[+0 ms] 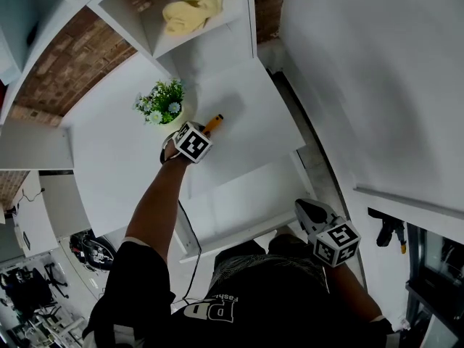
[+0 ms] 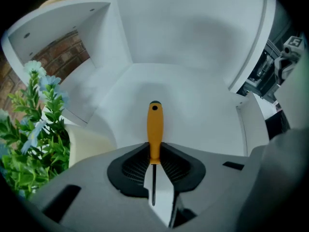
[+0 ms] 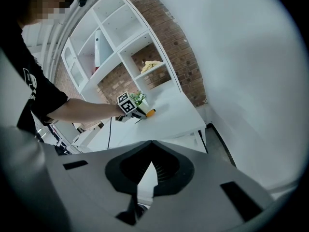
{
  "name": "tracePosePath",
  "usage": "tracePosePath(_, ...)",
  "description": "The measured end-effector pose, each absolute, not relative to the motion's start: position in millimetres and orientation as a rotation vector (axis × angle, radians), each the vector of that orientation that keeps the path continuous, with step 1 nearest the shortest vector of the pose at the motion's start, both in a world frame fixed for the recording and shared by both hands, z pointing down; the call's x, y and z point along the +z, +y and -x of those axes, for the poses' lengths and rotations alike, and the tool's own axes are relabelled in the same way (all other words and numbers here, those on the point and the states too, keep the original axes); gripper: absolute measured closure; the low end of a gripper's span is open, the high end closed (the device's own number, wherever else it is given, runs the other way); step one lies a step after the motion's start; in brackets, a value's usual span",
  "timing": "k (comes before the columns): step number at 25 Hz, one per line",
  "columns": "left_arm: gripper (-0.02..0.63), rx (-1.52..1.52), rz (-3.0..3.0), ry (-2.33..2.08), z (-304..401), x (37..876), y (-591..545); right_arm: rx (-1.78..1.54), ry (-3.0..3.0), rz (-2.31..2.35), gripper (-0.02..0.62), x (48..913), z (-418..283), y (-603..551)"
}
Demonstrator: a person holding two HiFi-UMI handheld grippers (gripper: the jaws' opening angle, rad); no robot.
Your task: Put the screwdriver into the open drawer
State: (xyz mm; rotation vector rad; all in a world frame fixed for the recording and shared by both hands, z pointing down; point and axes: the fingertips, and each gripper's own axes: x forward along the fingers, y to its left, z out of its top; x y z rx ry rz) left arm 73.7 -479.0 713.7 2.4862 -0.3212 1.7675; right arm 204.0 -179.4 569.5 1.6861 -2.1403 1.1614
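Observation:
An orange-handled screwdriver point(image 1: 214, 124) point(image 2: 155, 124) point(image 3: 149, 113) lies on the white table point(image 1: 116, 151), just right of a potted plant. My left gripper point(image 1: 205, 131) point(image 2: 154, 151) reaches steeply down over it. The lower end of the handle sits between the ribbed pads, which press on it, and the thin shaft runs back between the jaws. The open white drawer point(image 1: 246, 201) is pulled out under the table's near edge. My right gripper point(image 1: 308, 210) point(image 3: 152, 166) hovers by the drawer's right front corner, shut and with nothing in it.
A small plant point(image 1: 163, 104) point(image 2: 29, 129) in a cream pot stands close to the left of the screwdriver. White shelving at the back holds a yellow cloth point(image 1: 190, 11) point(image 3: 152, 65). A white wall runs along the right. Cables and gear point(image 1: 90, 249) lie on the floor at the left.

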Motion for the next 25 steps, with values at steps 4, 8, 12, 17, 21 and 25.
tracePosePath(4,0.534,1.729,-2.510,-0.354,-73.0,703.9,-466.9,1.143,-2.154,-1.680,0.591,566.7,-204.0,-179.5)
tracePosePath(8,0.534,1.725,-2.535,-0.356,-68.6,686.9,-455.3,1.097,-2.191,-1.662,0.591,556.9,-199.2,-187.2)
tracePosePath(12,0.534,1.698,-2.569,-0.376,-61.8,661.2,-446.1,1.037,-2.233,-1.653,0.591,543.1,-193.6,-196.7)
tracePosePath(17,0.534,1.596,-2.613,-0.437,-52.2,619.4,-431.8,0.951,-2.296,-1.618,0.591,522.5,-181.6,-207.1)
tracePosePath(21,0.534,1.492,-2.624,-0.490,-42.1,586.9,-416.0,0.909,-2.321,-1.603,0.591,511.5,-174.9,-212.5)
tracePosePath(25,0.534,1.393,-2.623,-0.534,-33.6,560.4,-400.2,0.900,-2.356,-1.608,0.591,503.9,-170.8,-218.8)
